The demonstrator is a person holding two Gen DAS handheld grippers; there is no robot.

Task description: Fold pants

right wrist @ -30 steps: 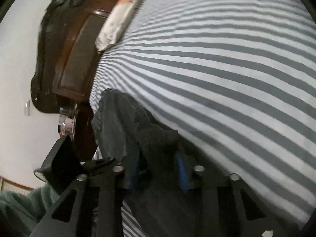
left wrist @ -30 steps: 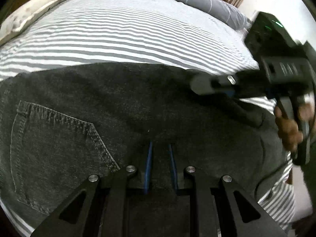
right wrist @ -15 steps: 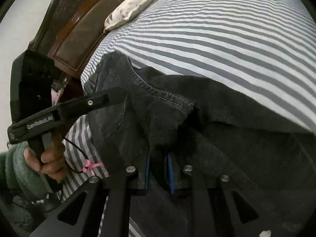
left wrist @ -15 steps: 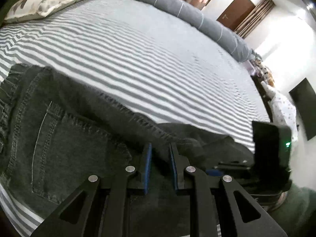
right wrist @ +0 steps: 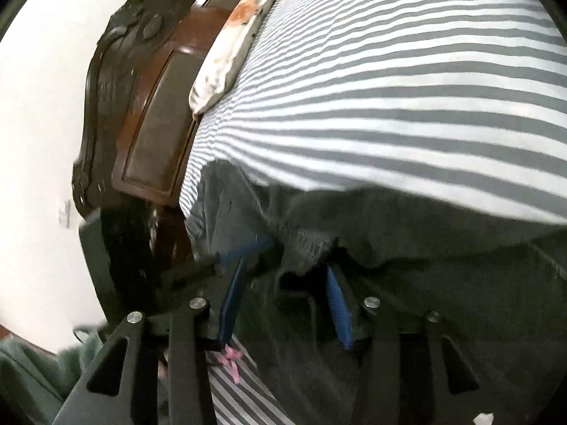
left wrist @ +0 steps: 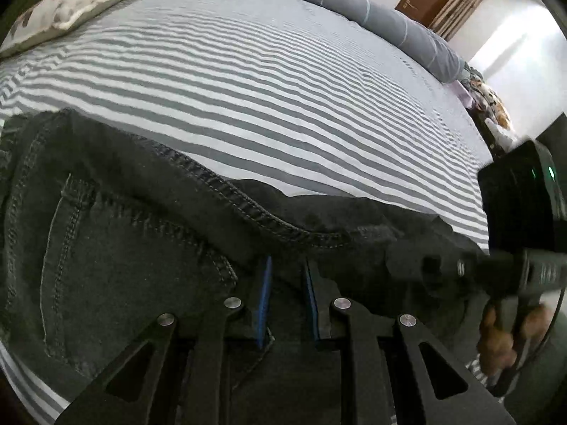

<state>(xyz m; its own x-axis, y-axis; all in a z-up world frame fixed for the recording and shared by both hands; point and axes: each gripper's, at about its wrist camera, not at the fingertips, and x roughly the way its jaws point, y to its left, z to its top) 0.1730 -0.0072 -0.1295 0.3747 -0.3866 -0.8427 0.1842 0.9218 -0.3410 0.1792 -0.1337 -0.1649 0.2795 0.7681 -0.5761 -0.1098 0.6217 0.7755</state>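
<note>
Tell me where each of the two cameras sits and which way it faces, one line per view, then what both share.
Left wrist: rides the left gripper, aimed down across the dark jeans and striped bedsheet toward a far door; a hand gripping the right gripper's body shows at right.
Right wrist: rides the right gripper, whose jaws are opening around denim, facing the wooden headboard; a green sleeve shows.
Shared: jeans, sheet, floral pillow.
</note>
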